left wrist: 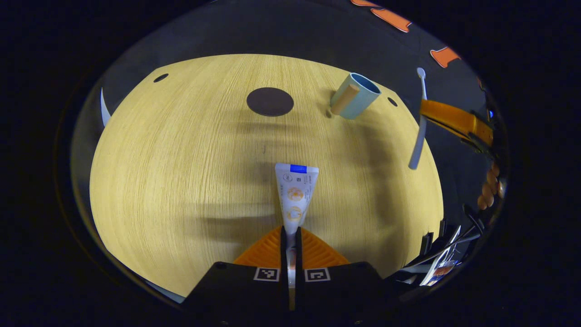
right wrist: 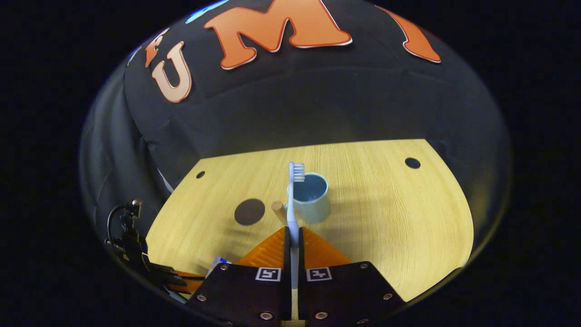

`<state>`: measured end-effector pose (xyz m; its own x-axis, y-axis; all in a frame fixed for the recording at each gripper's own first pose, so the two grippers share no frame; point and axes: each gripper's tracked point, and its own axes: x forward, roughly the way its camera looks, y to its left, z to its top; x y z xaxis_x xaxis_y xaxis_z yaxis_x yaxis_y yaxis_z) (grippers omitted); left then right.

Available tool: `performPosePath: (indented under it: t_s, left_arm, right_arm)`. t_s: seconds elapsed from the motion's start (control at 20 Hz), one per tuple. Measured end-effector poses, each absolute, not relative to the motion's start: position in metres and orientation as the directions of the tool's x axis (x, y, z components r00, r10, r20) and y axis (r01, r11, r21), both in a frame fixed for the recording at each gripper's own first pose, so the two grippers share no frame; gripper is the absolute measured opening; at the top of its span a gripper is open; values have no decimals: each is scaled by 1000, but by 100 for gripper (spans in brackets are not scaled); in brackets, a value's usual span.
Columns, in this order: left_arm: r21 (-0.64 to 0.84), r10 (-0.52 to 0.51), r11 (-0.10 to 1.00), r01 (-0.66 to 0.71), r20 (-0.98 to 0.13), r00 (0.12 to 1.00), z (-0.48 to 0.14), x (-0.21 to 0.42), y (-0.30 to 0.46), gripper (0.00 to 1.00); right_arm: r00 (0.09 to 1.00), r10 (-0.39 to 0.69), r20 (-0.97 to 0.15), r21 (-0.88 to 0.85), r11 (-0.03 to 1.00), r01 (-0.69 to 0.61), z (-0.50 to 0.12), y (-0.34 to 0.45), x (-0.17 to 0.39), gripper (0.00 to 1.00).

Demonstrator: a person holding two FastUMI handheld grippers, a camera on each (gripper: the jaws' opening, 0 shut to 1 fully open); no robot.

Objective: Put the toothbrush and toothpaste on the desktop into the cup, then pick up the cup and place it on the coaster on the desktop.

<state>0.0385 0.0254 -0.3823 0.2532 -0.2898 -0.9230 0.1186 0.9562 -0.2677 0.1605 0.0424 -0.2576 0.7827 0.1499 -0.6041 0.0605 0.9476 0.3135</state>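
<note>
In the left gripper view, the left gripper has its jaws closed on the toothpaste, a white tube with orange marks and a blue band at its far end. The tube sticks out forward from between the fingers and is lifted above the wooden surface, with its shadow falling on the wood to the left. Farther off on the surface lies the coaster, a dark round disc, and to its right stands the cup (pale blue, with a tan wooden handle facing the coaster). The cup and coaster are apart, not touching. At the right edge of this view the right gripper shows, held by a hand, and it carries the toothbrush in the air, upright and slightly tilted, clear of the surface edge.

In the right gripper view, the right gripper has its jaws closed on the toothbrush, whose handle runs up between the fingers with the bristled head at the top. From this angle the bristles overlap the rim of the cup; whether the head is over the opening or short of it cannot be told. The cup stands upright on the surface, its wooden handle pointing toward the coaster just to its left. Part of the left gripper shows at the lower left.
</note>
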Motion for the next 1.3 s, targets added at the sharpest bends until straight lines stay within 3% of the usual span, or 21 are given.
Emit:
performPosePath:
  t_s: [0.2,0.65,0.95,1.3]
  left_arm:
    - [-287,-304,952,104,-913,273,-368,37,26,5]
    - [-303,-301,952,44,-899,317,-345,38,29,5]
    - [-291,-273,957,-5,-903,332,-345,39,26,5]
    - [-279,-260,960,0,-897,358,-336,53,31,5]
  right_arm:
    - [882,84,-465,270,961,51,-244,28,201,6]
    - [972,78,-223,215,976,-29,-211,26,264,6]
    - [983,79,-168,191,980,-46,-238,28,293,6]
    - [965,53,-256,206,978,1,-286,22,301,8]
